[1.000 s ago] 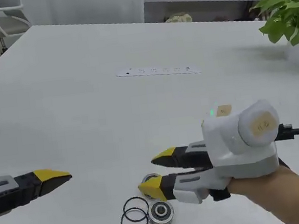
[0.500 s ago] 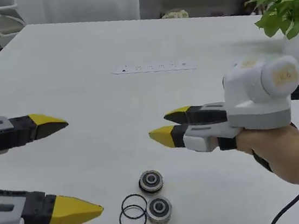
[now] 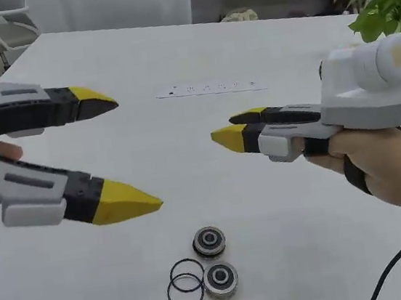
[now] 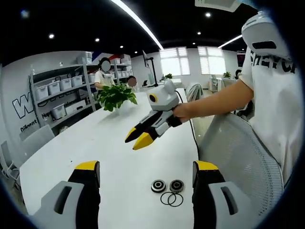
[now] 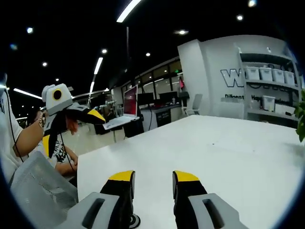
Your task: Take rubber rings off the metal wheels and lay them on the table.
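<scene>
So here's where we're at: we've got the left gripper [image 3: 122,152] up off the table [image 3: 187,159] with its jaws spread wide and nothing between them. The right gripper [image 3: 228,127] is across from it, also in the air, jaws only a narrow gap apart and empty too. The two metal wheels [image 3: 209,242] sit close together on the tabletop near our edge, one just behind the other. The two black rubber rings [image 3: 186,283] lie flat and overlapping, just beside the left of the nearer wheel. Both grippers are well clear of all that. The surface is plain matte white, with a flush socket strip [image 3: 211,88] farther out toward the middle. A pale chair back [image 3: 110,11] is tucked against the far edge and a leafy green plant [image 3: 386,3] stands at the far right. From the left gripper view we see shelves [image 4: 57,90] of white bins along the wall, bright windows [image 4: 188,59] at the back and long light strips [image 4: 138,24] across a dark ceiling.
</scene>
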Demonstrator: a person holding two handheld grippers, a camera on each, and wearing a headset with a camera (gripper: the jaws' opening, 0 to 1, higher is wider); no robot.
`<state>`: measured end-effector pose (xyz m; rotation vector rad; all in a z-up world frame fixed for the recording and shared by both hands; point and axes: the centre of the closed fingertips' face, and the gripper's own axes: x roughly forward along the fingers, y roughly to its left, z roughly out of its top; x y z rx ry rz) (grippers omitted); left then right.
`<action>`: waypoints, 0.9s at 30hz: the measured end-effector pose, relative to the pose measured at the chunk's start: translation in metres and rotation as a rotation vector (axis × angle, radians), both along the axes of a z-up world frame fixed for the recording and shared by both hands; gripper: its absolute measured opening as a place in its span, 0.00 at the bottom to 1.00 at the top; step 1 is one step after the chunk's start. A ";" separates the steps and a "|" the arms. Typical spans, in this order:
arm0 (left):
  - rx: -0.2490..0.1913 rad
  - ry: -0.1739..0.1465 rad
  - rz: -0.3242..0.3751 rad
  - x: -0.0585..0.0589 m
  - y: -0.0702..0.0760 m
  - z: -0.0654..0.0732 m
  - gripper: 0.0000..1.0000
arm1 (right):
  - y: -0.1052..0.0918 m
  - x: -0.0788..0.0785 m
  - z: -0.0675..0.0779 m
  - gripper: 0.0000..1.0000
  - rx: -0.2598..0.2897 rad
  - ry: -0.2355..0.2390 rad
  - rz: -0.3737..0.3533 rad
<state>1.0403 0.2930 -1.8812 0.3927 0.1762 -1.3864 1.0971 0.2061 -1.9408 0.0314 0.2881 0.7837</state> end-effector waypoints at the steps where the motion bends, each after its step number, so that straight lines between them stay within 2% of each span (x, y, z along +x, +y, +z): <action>1: -0.002 -0.002 0.004 0.002 -0.003 -0.001 0.76 | -0.002 -0.002 -0.004 0.30 0.026 0.009 -0.007; 3: 0.003 -0.014 0.012 0.006 -0.011 -0.007 0.75 | -0.004 -0.008 -0.018 0.30 0.040 0.045 0.003; 6: 0.005 -0.030 -0.002 0.009 -0.024 -0.016 0.72 | -0.007 -0.012 -0.037 0.29 -0.036 0.094 0.025; 10: -0.002 -0.036 -0.023 0.010 -0.038 -0.027 0.62 | -0.007 -0.015 -0.045 0.28 -0.026 0.115 0.041; 14: -0.008 -0.054 -0.020 0.018 -0.051 -0.041 0.58 | -0.008 -0.020 -0.059 0.27 -0.073 0.141 0.061; 15: -0.009 -0.056 -0.021 0.019 -0.053 -0.044 0.57 | -0.007 -0.021 -0.063 0.27 -0.088 0.145 0.066; 17: 0.001 -0.028 -0.029 0.020 -0.057 -0.049 0.57 | -0.006 -0.023 -0.067 0.26 -0.101 0.149 0.077; 19: 0.024 -0.035 -0.031 0.023 -0.061 -0.053 0.55 | -0.003 -0.025 -0.071 0.26 -0.116 0.156 0.089; 22: 0.033 -0.015 -0.025 0.026 -0.065 -0.061 0.55 | -0.001 -0.028 -0.081 0.26 -0.131 0.185 0.105; 24: 0.042 -0.013 -0.017 0.027 -0.066 -0.068 0.53 | -0.002 -0.030 -0.088 0.26 -0.151 0.199 0.116; 26: 0.056 -0.049 0.013 0.031 -0.065 -0.077 0.47 | -0.001 -0.032 -0.092 0.26 -0.171 0.204 0.126; 27: 0.061 -0.049 0.030 0.031 -0.063 -0.085 0.43 | 0.000 -0.032 -0.094 0.26 -0.175 0.209 0.131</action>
